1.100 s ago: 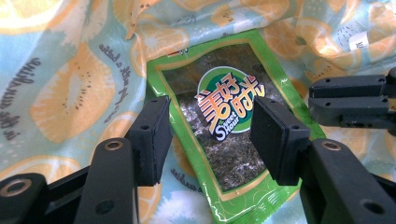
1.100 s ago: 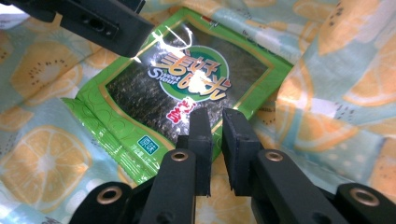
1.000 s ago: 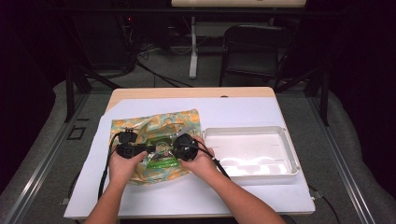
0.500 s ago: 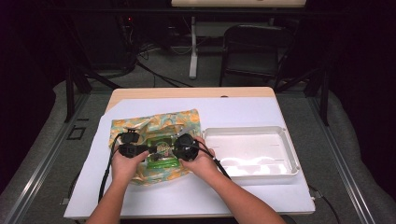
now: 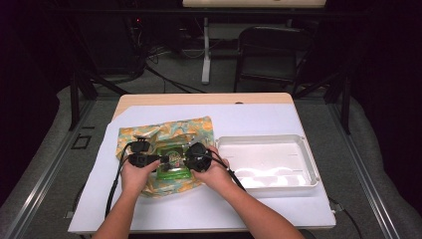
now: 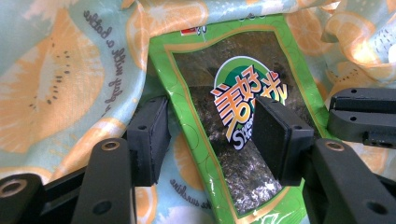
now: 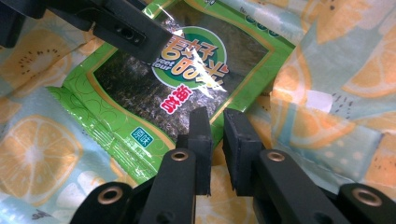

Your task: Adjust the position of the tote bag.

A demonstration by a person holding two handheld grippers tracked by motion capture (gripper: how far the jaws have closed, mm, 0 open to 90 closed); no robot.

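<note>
High view: both grippers meet over a green seaweed packet [image 5: 172, 163] lying on a fruit-print cloth [image 5: 164, 133] on the bench [image 5: 259, 119]; a white tray [image 5: 308, 159] sits beyond the right gripper [image 5: 191, 158].

Left gripper view: the left gripper [image 6: 208, 135] is released, jaws straddling the packet's edge.

Right gripper view: jaws nearly clenched, a slit between them at the packet's near edge; whether they pinch it cannot be told. Judged step: securing the packet; next, firm pinches before lifting.

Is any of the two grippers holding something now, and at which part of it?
The right gripper seems to pinch the green seaweed packet at its edge. The left gripper holds nothing: its jaws stand open around the packet's side.
</note>
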